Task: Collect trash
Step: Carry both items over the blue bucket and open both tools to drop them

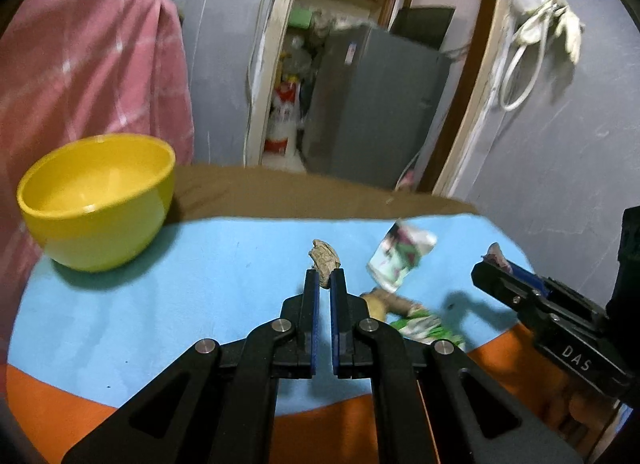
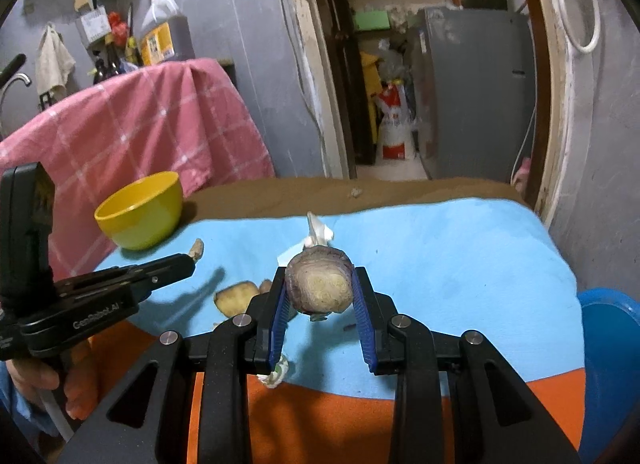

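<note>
My left gripper [image 1: 324, 278] is shut on a small tan shell-like scrap [image 1: 325, 258], held above the blue cloth [image 1: 200, 304]. It also shows in the right wrist view [image 2: 188, 260] with the scrap [image 2: 197, 248] at its tip. My right gripper [image 2: 320, 288] is shut on a round purplish-brown vegetable piece [image 2: 320, 284]; it shows in the left wrist view [image 1: 494, 270]. A yellow bowl [image 1: 98, 199] stands at the far left [image 2: 140, 209]. On the cloth lie a printed wrapper [image 1: 400, 258], a potato peel [image 2: 236, 298] and a green-white wrapper [image 1: 428, 326].
A pink checked towel [image 2: 140, 123] hangs over a chair behind the bowl. The brown table edge [image 2: 360, 191] lies beyond the cloth, with a small crumb [image 2: 354, 192] on it. A blue bin [image 2: 612, 364] stands at the right. An orange cloth [image 2: 320, 416] covers the near edge.
</note>
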Available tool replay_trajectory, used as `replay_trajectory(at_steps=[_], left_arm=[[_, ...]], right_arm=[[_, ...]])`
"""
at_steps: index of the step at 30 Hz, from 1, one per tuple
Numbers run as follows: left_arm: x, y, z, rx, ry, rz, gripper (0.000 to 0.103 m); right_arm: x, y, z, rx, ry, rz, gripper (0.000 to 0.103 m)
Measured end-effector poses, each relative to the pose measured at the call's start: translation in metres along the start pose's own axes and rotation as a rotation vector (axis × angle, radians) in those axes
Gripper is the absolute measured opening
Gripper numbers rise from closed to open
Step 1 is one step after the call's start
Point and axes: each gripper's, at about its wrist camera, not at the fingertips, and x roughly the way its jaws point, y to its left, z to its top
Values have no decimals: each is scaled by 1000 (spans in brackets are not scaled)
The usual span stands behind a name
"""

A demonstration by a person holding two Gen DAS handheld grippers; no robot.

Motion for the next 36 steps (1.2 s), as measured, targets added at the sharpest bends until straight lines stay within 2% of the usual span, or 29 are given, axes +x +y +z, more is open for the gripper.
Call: replay_trajectory(at_steps=[4, 8, 13, 15, 19, 25, 30, 36], left_arm=[[-21, -28, 4, 53, -103, -26, 3], [-41, -64, 10, 129, -204, -72, 3], [-52, -103, 15, 200, -264, -131, 3], [-50, -119, 16, 222, -265, -161, 3], [-40, -154, 14, 250, -236, -229, 3], [-15, -207, 10, 277, -156, -330, 3], [17, -244, 9, 283, -43, -396, 3], [59, -279, -3, 297, 110, -410, 3]], right_arm=[[-21, -3, 2, 2, -97, -11, 28], [-54, -10, 7, -9, -237, -75, 28], [-99, -33, 7, 10, -393, -172, 28], [-111, -42, 7, 16, -421, -204, 28], [-129, -66, 1, 46, -445, -274, 29], [-148, -104, -12, 135, -419, -361, 29], [-155, -142, -23, 243, -359, -423, 30], [-163, -186, -40, 399, -300, -435, 31]])
